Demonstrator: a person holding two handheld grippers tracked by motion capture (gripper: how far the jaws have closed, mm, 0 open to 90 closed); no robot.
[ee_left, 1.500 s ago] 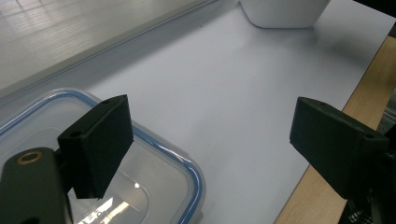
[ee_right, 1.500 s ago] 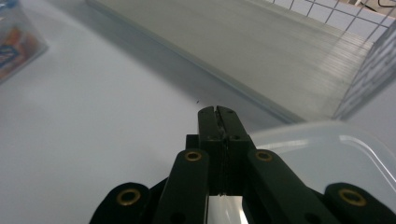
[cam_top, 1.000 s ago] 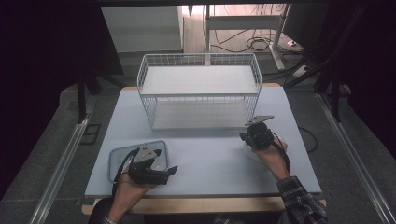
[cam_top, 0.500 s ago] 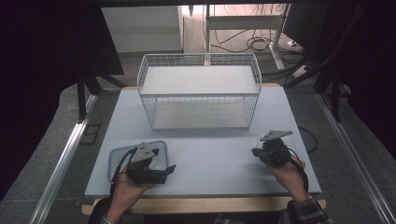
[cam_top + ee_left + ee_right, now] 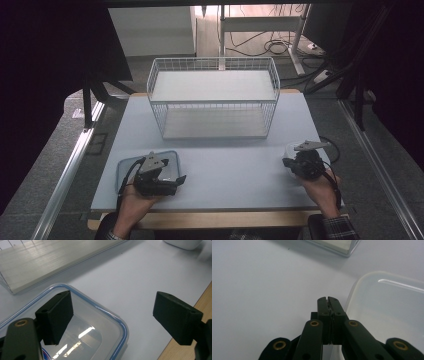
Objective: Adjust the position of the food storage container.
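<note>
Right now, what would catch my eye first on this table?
The white wire basket standing at the far middle of the pale table. Nearer, the open left gripper hovers over a blue-rimmed lid, and the shut right gripper sits beside a clear container.

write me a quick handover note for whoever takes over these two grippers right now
Left gripper: jaws open, over the blue-rimmed lid at the table's near left; nothing gripped.
Right gripper: jaws shut, empty, beside the clear container at the near right.
Wire basket: at the back of the table, empty.
Done: nothing visibly joined or loaded so far.
Left, probably: pick up lid and container, likely bring them together or to the basket.
</note>
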